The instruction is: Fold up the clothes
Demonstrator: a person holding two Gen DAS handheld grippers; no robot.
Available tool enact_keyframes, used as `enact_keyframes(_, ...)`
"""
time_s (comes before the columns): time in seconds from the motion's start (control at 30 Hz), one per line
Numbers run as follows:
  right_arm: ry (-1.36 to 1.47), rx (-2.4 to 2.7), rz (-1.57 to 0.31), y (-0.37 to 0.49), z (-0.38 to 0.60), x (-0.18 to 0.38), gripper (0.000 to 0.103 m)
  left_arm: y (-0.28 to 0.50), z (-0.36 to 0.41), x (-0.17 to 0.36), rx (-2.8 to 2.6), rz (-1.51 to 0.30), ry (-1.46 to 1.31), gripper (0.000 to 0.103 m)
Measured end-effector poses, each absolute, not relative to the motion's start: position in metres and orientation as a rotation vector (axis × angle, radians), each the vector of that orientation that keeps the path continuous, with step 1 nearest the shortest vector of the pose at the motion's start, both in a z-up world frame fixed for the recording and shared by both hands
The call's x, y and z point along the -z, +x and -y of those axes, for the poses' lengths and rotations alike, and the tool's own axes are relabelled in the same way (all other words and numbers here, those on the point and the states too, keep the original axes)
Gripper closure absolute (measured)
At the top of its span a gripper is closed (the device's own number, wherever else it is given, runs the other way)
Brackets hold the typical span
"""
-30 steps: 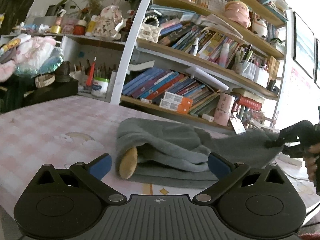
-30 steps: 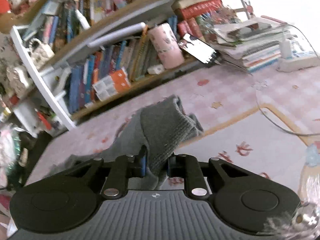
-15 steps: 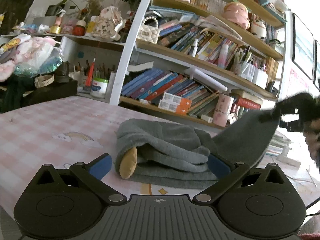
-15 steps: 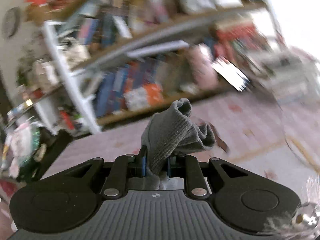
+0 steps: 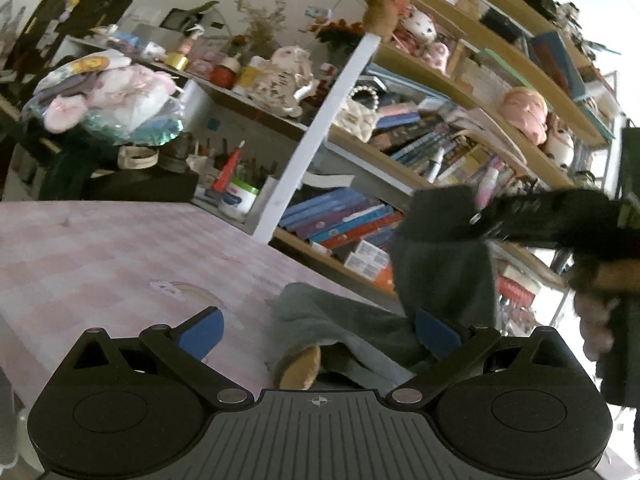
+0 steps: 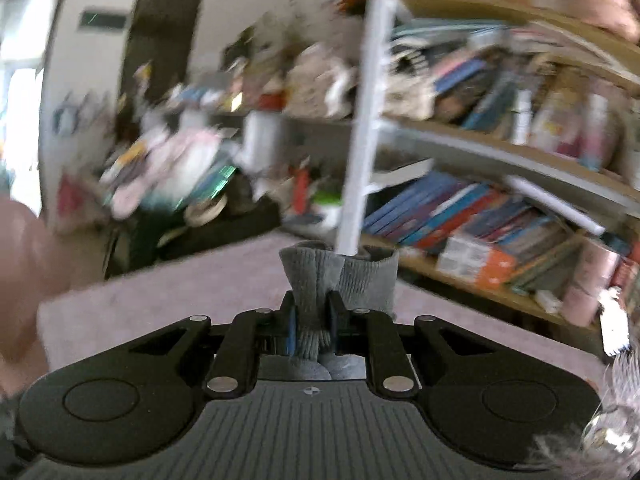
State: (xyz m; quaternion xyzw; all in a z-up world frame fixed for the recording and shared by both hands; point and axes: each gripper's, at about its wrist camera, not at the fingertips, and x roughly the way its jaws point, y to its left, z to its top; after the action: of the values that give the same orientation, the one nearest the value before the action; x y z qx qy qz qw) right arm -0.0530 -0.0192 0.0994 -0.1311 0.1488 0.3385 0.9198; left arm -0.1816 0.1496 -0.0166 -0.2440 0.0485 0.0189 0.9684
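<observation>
Jaws of the right gripper (image 6: pixel 310 330) pinch the ribbed cuff of the grey knitted garment (image 6: pixel 340 276), lifted above the pink checked tablecloth (image 5: pixel 120 248); the left gripper (image 5: pixel 318 330) stands wide, empty, just before the garment's bulk; the fold probably wants the cuff carried across and laid flat, edges aligned, without dragging the pile.

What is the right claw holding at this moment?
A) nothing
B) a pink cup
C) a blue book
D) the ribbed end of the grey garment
D: in the right wrist view, the right claw is shut on the ribbed end of the grey garment.
</observation>
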Motion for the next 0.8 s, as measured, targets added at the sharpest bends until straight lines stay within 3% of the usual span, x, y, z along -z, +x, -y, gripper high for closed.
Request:
enact_keyframes(0.17, -0.281, -0.837, -0.496, -0.037, -0.004, -0.064, 0.086, -0.180, -0.153, 0.018, -0.039, -0.106, -0.513, 0.000)
enact_keyframes(0.27, -0.203, -0.938, -0.606, -0.027, -0.003, -0.050, 0.073, -0.180, -0.151, 0.018, -0.031, -0.113, -0.505, 0.000)
enact_keyframes(0.33, -0.100, -0.981, -0.605, -0.025, 0.012, -0.051, 0.050, -0.180, -0.151, 0.019, -0.023, -0.109, -0.503, 0.000)
enact_keyframes(0.6, 0.102, -0.798, -0.478, -0.040, 0.096, -0.072, 0.040, -0.179, -0.145, 0.019, 0.036, -0.103, -0.482, 0.000)
enact_keyframes(0.8, 0.055, -0.453, -0.436, -0.056, 0.132, -0.032, 0.033, -0.164, -0.139, -0.001, 0.086, -0.076, -0.355, 0.002)
